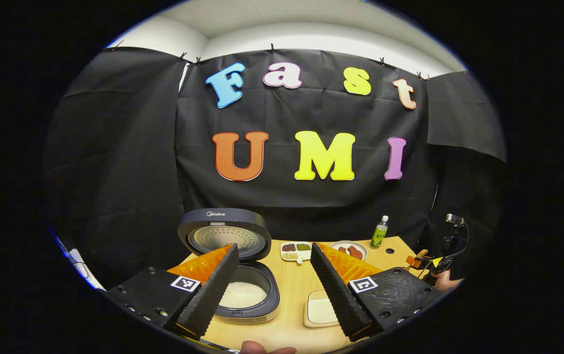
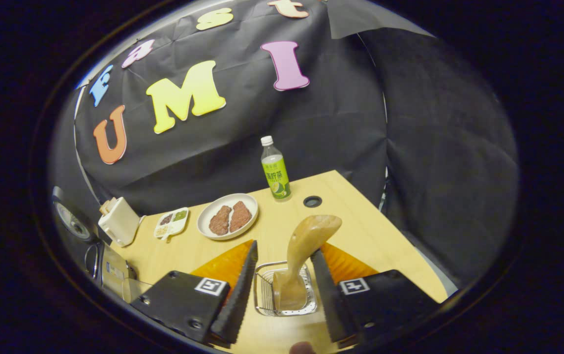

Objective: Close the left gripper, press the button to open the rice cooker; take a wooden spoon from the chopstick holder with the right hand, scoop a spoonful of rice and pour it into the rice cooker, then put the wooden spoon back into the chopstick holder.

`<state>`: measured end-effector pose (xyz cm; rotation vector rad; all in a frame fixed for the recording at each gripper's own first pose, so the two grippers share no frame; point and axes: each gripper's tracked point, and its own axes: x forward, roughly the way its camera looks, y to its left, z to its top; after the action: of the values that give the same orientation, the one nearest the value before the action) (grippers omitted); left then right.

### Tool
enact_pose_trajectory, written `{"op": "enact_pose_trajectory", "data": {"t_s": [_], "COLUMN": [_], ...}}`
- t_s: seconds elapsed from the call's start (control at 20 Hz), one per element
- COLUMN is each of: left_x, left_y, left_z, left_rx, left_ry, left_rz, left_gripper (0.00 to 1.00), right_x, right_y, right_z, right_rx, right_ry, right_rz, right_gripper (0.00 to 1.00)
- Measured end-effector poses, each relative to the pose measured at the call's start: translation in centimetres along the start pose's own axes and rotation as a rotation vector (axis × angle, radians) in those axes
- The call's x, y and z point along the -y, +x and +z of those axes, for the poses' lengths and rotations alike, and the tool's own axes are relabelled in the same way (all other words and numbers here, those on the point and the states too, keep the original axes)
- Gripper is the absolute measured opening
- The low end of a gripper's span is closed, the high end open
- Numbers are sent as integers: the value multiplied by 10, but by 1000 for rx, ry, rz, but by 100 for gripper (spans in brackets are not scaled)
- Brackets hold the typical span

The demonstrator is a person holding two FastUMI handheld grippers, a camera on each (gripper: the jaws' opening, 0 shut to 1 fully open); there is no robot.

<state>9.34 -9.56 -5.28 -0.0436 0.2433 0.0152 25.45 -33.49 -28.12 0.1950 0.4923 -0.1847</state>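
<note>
Wooden worktop (image 1: 296, 290) carries everything. Rice cooker (image 1: 242, 275) at its left end, lid up, white rice in the inner pot. Just right of it a shallow square dish of rice (image 1: 322, 309). Farther back: white plate w/ two brown meat pieces (image 2: 227, 216), divided dish of beans (image 2: 171, 222), green drink bottle (image 2: 275, 169) upright near the back edge. Left tongs (image 1: 274, 290) wide, holding nothing, hovering over worktop btwn cooker and rice dish. Right tongs (image 2: 282, 285) also wide, one finger each side of the wire chopstick holder (image 2: 264, 295); wooden spoon (image 2: 306, 246) stands in it, bowl end up, not gripped. Right tongs visible in the left gripper view at the worktop's far right edge.
</note>
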Motion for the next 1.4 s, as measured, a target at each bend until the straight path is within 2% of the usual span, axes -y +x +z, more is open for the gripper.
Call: {"op": "enact_pose_trajectory", "data": {"t_s": [0.05,0.15,0.2,0.3,0.35,0.55,0.6,0.65,0.8,1.05,1.4], "left_x": [-1,-5,-7,-13,-17,-33,-34,-35,-45,-67,-97], "left_y": [1,0,0,1,1,9,11,14,25,64,131], "left_z": [2,11,16,28,34,58,63,68,82,99,52], "left_rx": [10,33,45,76,92,129,135,138,133,68,-201], "left_ry": [-1,6,8,11,14,1,-8,-11,-21,-66,-95], "left_rz": [-2,1,2,5,10,25,20,15,33,67,90], "left_gripper": [95,95,100,96,95,95,89,94,95,95,95], "right_x": [3,9,12,15,16,10,8,6,1,-4,4], "right_y": [-5,-16,-20,-35,-43,-81,-91,-99,-136,-188,-240], "right_z": [5,19,27,43,52,85,91,95,113,133,123], "right_rx": [11,43,63,93,109,187,202,213,262,336,352], "right_ry": [2,11,10,8,6,-23,-29,-36,-46,-50,-35], "right_rz": [-12,-36,-48,-63,-74,-83,-85,-86,-71,-54,-71], "right_gripper": [80,81,81,85,96,96,97,100,100,99,100]}}
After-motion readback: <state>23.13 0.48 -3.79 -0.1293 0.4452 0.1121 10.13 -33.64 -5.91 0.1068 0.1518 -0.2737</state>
